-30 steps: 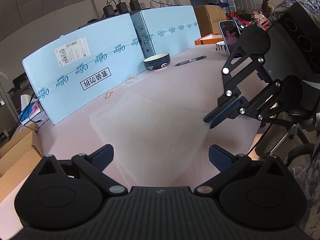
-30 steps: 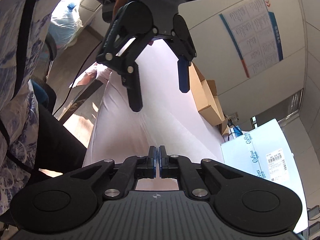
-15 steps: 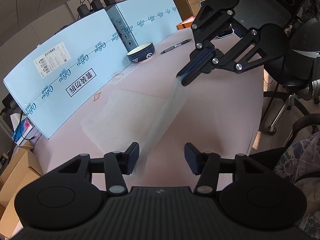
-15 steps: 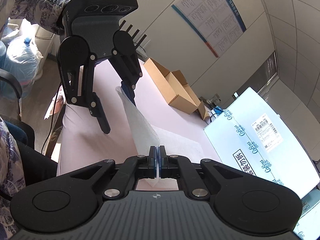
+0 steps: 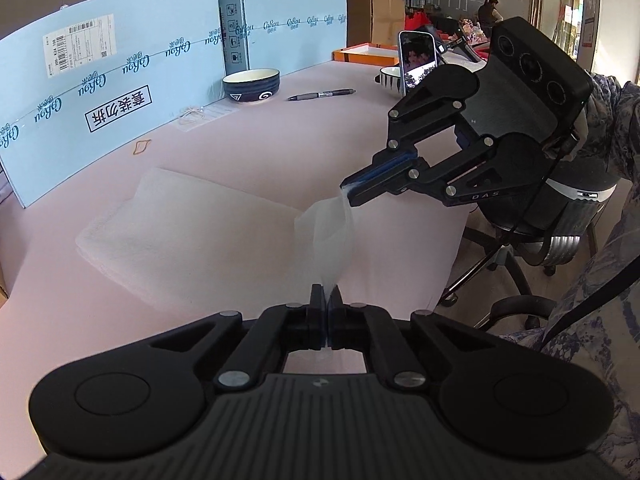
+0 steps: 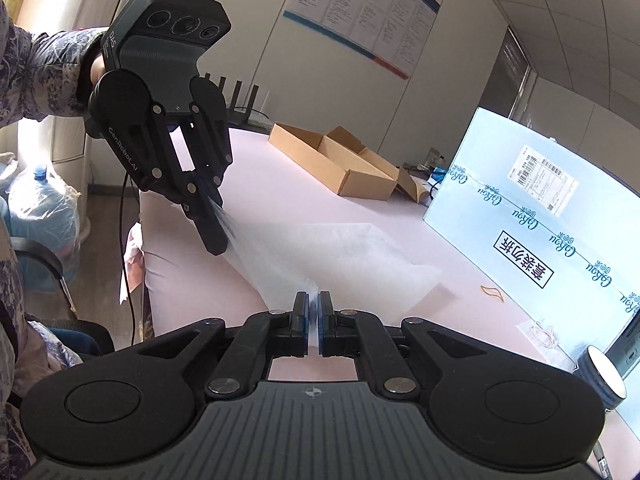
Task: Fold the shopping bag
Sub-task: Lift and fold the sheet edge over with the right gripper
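My left gripper (image 5: pixel 325 300) pinches the translucent shopping bag (image 5: pixel 200 232) at its near edge, lifted off the pink table (image 5: pixel 280 140). My right gripper (image 6: pixel 314 304), jaws easing apart around the bag, should release only once the fold lies flat.

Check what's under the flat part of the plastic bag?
The bag is translucent; the pink table shows through it, nothing else visible underneath. The lifted edge hangs between both grippers, above the table.
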Tool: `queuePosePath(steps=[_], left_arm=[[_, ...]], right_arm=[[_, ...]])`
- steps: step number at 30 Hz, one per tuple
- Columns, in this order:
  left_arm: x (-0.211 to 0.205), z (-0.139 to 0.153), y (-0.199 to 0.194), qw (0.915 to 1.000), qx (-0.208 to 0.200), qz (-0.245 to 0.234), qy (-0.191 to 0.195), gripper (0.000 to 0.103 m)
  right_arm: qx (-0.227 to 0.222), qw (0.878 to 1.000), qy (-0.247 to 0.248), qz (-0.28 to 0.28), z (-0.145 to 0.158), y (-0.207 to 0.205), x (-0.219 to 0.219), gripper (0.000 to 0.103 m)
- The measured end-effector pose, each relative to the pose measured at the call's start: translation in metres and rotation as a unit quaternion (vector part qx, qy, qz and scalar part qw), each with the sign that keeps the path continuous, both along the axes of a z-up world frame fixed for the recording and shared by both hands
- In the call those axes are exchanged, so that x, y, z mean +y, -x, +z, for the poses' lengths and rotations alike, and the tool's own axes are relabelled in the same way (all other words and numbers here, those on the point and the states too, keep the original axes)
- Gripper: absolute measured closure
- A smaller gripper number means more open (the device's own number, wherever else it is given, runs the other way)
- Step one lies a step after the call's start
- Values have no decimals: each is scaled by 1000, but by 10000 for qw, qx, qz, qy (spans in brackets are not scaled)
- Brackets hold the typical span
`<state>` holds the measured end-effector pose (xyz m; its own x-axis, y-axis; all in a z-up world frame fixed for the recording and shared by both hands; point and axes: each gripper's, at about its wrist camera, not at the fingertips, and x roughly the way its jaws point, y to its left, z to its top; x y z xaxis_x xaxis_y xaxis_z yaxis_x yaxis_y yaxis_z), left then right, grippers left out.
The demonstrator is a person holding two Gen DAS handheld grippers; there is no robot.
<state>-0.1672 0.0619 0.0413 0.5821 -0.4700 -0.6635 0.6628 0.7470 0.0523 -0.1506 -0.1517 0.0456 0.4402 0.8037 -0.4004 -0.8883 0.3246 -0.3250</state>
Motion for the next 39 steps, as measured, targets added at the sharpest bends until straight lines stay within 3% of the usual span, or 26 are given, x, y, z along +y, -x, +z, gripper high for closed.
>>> queuePosePath(steps=[1,3,7,11,14,15,18,22,27,30,33,34,37,39], left_arm=[[-1,2,0,9999,-29,21,-114,102],[-1,3,-2,9997,-35,100,-206,102],[2,7,-5,9995,-37,214,-216,101],[3,12,-5,9995,-110,237,-202,101],[2,15,-4,9992,-171,260,-246,101],[1,17,-4,9991,-182,275,-269,101],[1,20,-3,9989,-216,261,-315,101],[5,24,-2,9988,-237,307,-292,101],[12,27,-2,9983,-254,435,-296,98],[15,32,-2,9986,-191,457,-173,95],[13,38,-3,9987,-264,411,-166,90],[12,40,-5,9981,-365,419,-268,85],[11,42,-18,9974,-454,420,-379,81],[13,39,-33,9977,-381,426,-363,81]], right_arm=[[-91,9999,-43,-14,0,3,-4,69],[-238,9996,-145,-12,1,7,-11,59],[-656,9976,200,58,-6,14,-12,59],[-1667,9801,1064,191,-33,18,7,60],[-1654,9790,1120,413,-34,6,21,61],[-1639,9785,1168,441,-35,1,26,64],[-1512,9789,1270,515,-37,-13,39,85],[-607,9906,1087,563,-34,-27,43,96],[1072,9907,639,540,-21,-39,29,96],[2335,9718,93,307,-15,-55,17,96],[3477,9361,-528,78,-17,-74,5,96],[3702,9266,-664,2,-19,-79,2,96],[3940,9146,-875,-263,-25,-88,-1,96],[3927,9134,-967,-453,-26,-94,-2,96]])
